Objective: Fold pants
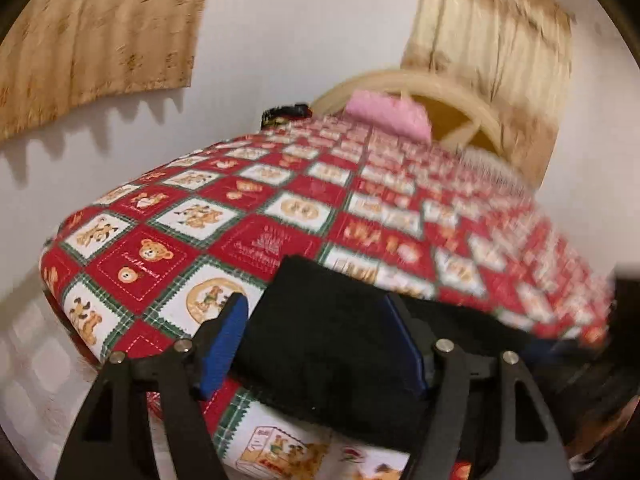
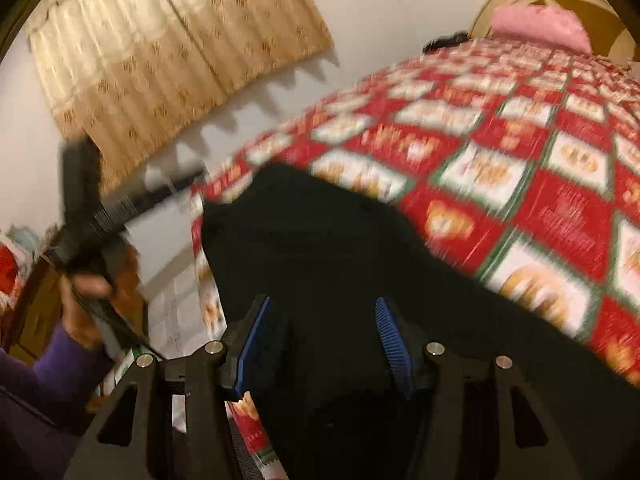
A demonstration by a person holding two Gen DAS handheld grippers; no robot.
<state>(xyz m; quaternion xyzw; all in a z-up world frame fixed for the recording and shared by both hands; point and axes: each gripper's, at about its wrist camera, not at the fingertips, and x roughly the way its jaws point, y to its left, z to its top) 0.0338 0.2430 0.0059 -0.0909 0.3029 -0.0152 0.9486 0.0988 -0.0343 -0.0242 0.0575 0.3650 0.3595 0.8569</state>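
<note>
Black pants (image 1: 332, 344) at bed (image 1: 168, 240) edge. Left gripper (image 1: 316, 344), right gripper (image 2: 324, 344): fingers spread, gripping nothing. Risk: overhanging cloth slides off.

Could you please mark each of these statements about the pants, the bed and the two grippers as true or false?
1. The pants are black. True.
2. The pants lie on bare floor. False: they lie on a red teddy-bear quilt.
3. The left gripper has its fingers apart around black fabric. True.
4. The pillow is blue. False: it is pink.
5. The right gripper is shut. False: its fingers stand apart.
</note>
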